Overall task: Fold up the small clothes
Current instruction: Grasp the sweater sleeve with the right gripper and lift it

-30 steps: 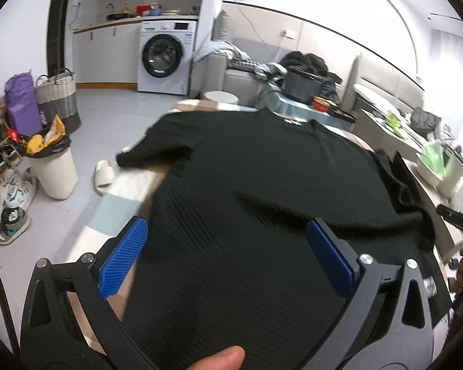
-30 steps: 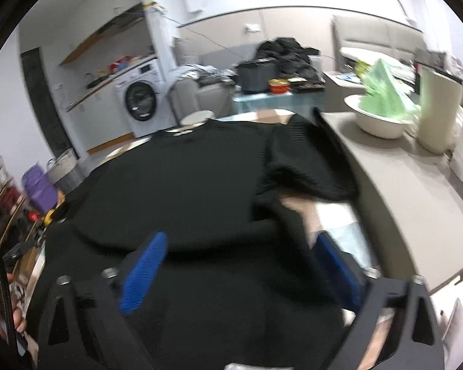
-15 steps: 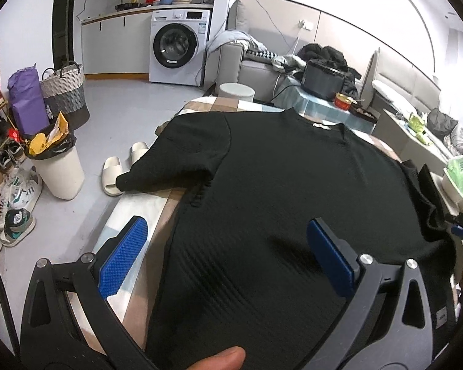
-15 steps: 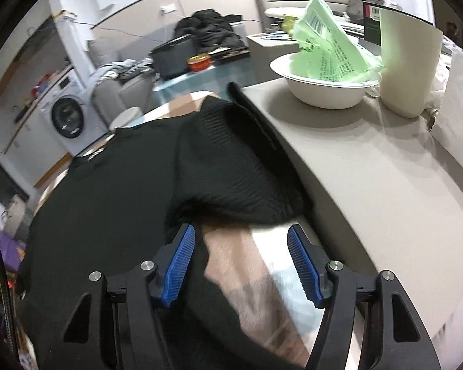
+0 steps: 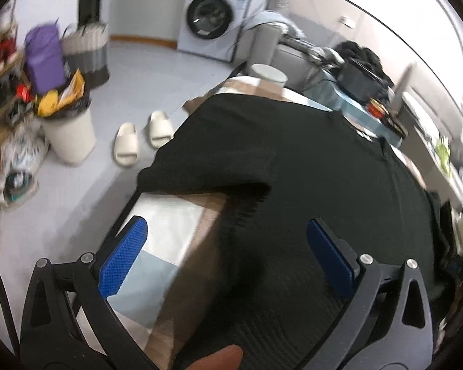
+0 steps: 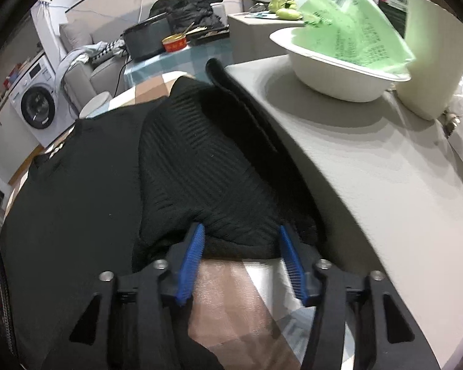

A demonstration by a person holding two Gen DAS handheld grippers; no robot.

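A black ribbed sweater lies flat on a checked cloth. Its left sleeve reaches toward the cloth's edge. My left gripper hovers wide open over the sweater's left side edge, nothing between its blue pads. In the right wrist view the sweater's right sleeve is folded in over the body. My right gripper is at the sleeve's cuff edge with its jaws closing. The cuff lies between the fingertips, and I see no pad pressing on it.
A grey counter runs along the sweater's right side, bearing a white bowl with green paper and a cream cylinder. Left of the cloth the floor drops away, with slippers, a bin and a washing machine.
My left gripper slid left, from over the sweater's body to its side edge. My right gripper moved right and down to the folded sleeve, and its jaws narrowed.
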